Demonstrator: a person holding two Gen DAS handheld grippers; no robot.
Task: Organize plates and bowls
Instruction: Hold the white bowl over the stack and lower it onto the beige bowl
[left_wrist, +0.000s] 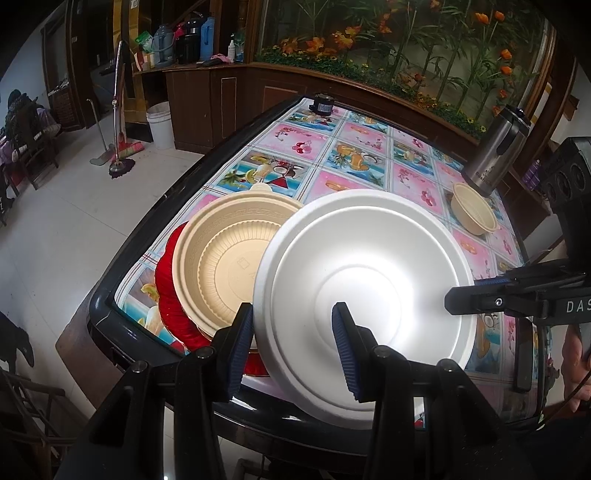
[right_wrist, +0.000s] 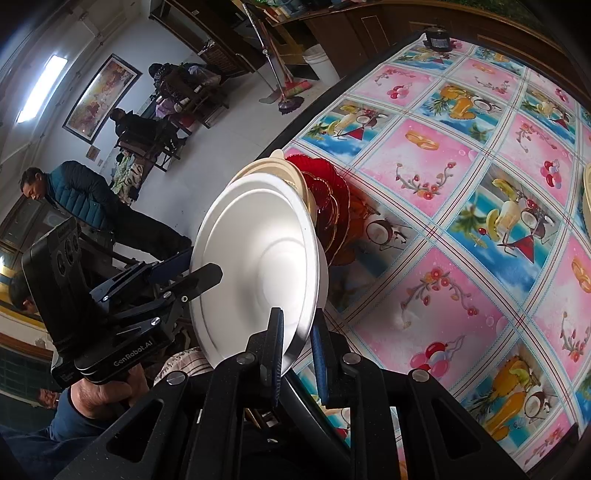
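Observation:
A white foam bowl is held tilted above the table's near edge; it also shows in the right wrist view. My left gripper straddles its near rim, fingers wide, one inside and one outside. My right gripper is shut on the bowl's opposite rim and shows in the left wrist view. Behind the bowl a beige ribbed bowl sits on red glass plates; the red plates also show in the right wrist view. A small beige bowl lies tipped at the far right.
The table has a fruit-print cloth and a dark raised rim. A steel thermos stands by the small bowl, a small black object at the far edge. People and chairs stand on the white floor to the left.

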